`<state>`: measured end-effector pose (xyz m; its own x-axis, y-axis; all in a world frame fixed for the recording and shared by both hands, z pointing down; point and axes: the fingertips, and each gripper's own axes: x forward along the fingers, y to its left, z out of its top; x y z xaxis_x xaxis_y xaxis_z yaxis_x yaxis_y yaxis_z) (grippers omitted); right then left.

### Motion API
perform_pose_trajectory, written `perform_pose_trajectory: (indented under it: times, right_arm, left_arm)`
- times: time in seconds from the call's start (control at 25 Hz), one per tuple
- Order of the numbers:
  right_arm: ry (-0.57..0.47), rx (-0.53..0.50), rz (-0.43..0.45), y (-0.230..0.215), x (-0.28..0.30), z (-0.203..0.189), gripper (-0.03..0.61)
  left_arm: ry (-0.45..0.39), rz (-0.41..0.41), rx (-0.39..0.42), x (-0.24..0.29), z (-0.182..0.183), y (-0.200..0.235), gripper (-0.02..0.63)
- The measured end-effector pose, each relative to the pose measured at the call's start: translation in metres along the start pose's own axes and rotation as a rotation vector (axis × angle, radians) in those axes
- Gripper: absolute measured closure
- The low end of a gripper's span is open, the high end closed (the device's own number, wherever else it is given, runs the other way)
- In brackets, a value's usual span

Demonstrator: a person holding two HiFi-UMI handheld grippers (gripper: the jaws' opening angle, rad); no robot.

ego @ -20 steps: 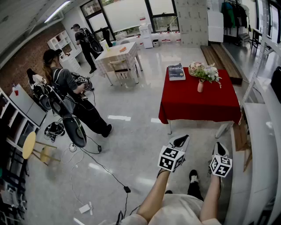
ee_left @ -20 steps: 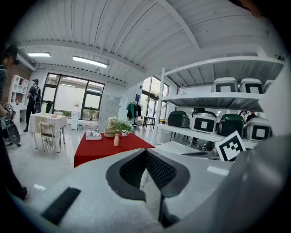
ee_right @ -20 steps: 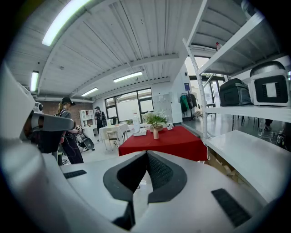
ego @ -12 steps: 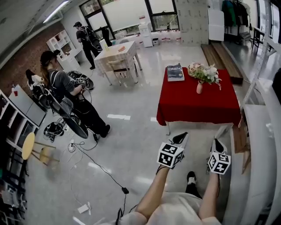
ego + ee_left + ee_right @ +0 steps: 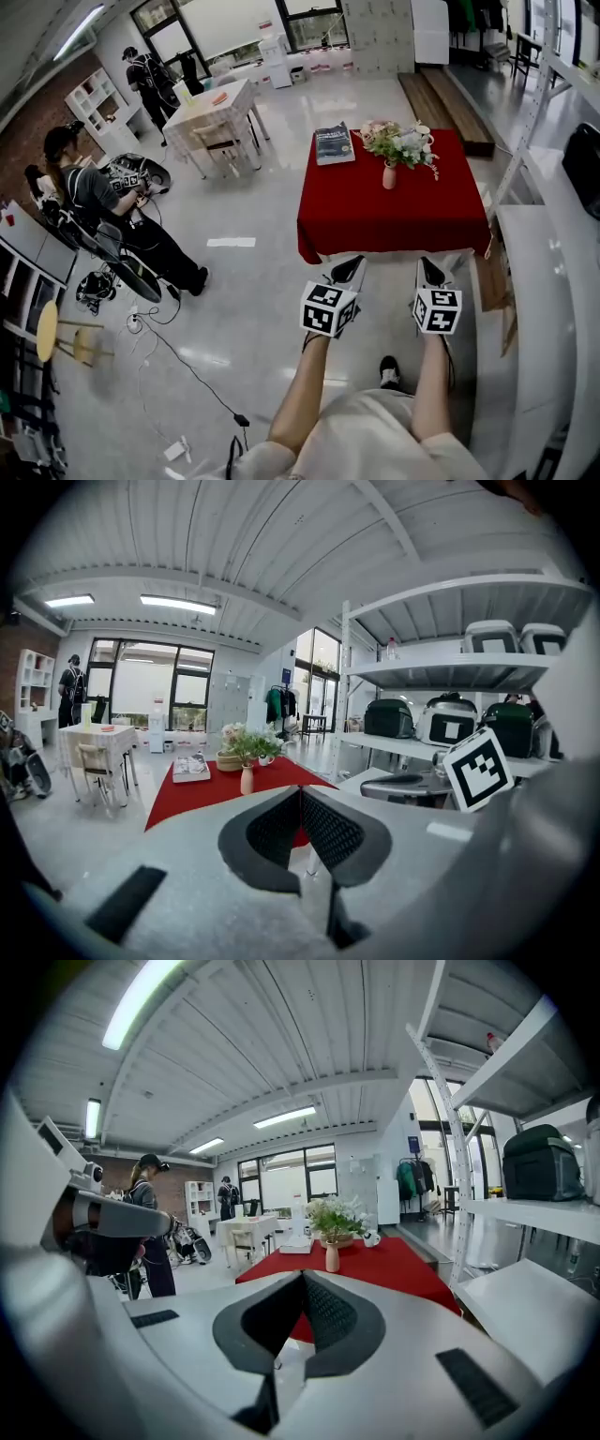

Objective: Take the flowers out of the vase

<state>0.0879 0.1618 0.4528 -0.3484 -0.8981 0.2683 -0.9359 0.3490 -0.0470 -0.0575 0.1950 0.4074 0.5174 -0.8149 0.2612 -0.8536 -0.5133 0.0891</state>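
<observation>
A small pale pink vase [image 5: 389, 175] stands upright on a table with a red cloth [image 5: 394, 211], holding white and pink flowers [image 5: 401, 142] with green leaves. The vase [image 5: 247, 780] and flowers [image 5: 247, 742] show far ahead in the left gripper view, and the vase [image 5: 332, 1257] with its flowers [image 5: 334, 1215] in the right gripper view too. My left gripper [image 5: 354, 269] and right gripper [image 5: 427, 272] are side by side short of the table's near edge, both shut and empty, well away from the vase.
A book [image 5: 334, 145] and a basket [image 5: 373, 127] lie on the far part of the red table. Metal shelving [image 5: 548, 234] runs along the right. A person with equipment [image 5: 112, 220] stands at the left; another table and chair [image 5: 217, 122] stand beyond. Cables [image 5: 178, 366] cross the floor.
I have walked closer to the red table; it now sits nearer and more centred. Both grippers stay shut and have come up to its near edge.
</observation>
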Motion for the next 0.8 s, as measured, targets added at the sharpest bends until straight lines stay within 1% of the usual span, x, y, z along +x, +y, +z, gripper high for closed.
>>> perform_pose_trajectory:
  times: [0.16, 0.48, 0.68, 0.8]
  right_arm:
    - [0.009, 0.006, 0.017, -0.023, 0.016, 0.01, 0.572]
    - [0.044, -0.013, 0.092, -0.066, 0.053, 0.019, 0.572]
    - [0.082, -0.015, 0.21, -0.081, 0.061, 0.01, 0.572]
    - [0.095, 0.011, 0.213, -0.097, 0.067, 0.003, 0.572]
  left_arm:
    - [0.002, 0.015, -0.008, 0.025, 0.01, 0.001, 0.603]
    - [-0.019, 0.07, -0.019, 0.074, 0.027, 0.003, 0.603]
    - [-0.03, 0.108, -0.066, 0.092, 0.016, -0.005, 0.603]
    - [0.011, 0.105, -0.048, 0.099, 0.005, -0.013, 0.603]
